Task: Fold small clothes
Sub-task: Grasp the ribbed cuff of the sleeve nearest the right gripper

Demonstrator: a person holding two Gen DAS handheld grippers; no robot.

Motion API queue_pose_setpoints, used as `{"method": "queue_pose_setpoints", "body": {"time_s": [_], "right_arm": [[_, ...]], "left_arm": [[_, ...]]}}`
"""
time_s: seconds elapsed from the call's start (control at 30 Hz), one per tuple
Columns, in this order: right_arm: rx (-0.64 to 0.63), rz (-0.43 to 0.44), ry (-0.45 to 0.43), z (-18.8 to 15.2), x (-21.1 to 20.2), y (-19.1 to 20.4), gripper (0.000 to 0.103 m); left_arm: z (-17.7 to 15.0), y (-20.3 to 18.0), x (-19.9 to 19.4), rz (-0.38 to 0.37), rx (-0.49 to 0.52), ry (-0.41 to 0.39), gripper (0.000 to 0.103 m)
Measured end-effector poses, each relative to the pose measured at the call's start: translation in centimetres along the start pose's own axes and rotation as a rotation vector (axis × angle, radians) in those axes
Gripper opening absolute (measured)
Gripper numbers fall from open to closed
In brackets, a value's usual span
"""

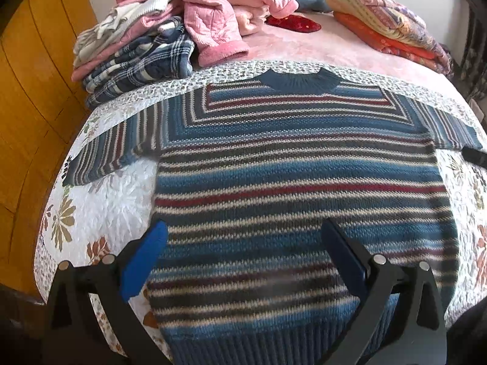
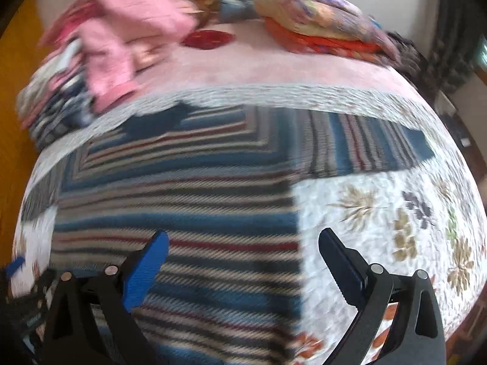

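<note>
Both grippers' fingers (image 1: 152, 258) released above striped sweater (image 1: 289, 158), flat on quilt (image 2: 380, 213).

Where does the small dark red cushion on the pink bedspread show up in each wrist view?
Left wrist view: the dark red cushion lies at upper centre, just right of the pink padded jacket.
Right wrist view: the cushion is at upper centre-left, blurred, beyond the striped knitted sweater.
Shared landmark: the folded orange and patterned quilts, to the cushion's right in both.
</note>
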State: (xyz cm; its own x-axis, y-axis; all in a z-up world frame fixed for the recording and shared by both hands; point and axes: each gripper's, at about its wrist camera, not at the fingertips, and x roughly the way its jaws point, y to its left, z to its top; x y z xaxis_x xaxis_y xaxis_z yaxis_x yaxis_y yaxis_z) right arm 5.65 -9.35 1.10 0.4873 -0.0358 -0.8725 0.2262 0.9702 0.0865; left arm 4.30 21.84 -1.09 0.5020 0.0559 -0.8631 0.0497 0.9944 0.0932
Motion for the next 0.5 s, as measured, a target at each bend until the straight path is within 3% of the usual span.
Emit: {"method": "queue_pose_setpoints", "body": {"time_s": [0.1,0.23,0.5], "right_arm": [[0.112,0.026,0.045,3.8,2.1,-4.7,0.099],[0.209,-0.053,0.085,8.4,5.9,-12.3,0.099],[0.406,-0.119,0.164,10.7,12.6,-27.0,0.099]], "left_arm": [[1.2,-0.3,0.3,0.005,-0.031,-0.021,0.1],[4.0,-2.5,1.6,0.018,-0.031,-0.041,0.1],[9.4,-9.4,5.6,-0.036,-0.044,-0.038,0.1]]}}
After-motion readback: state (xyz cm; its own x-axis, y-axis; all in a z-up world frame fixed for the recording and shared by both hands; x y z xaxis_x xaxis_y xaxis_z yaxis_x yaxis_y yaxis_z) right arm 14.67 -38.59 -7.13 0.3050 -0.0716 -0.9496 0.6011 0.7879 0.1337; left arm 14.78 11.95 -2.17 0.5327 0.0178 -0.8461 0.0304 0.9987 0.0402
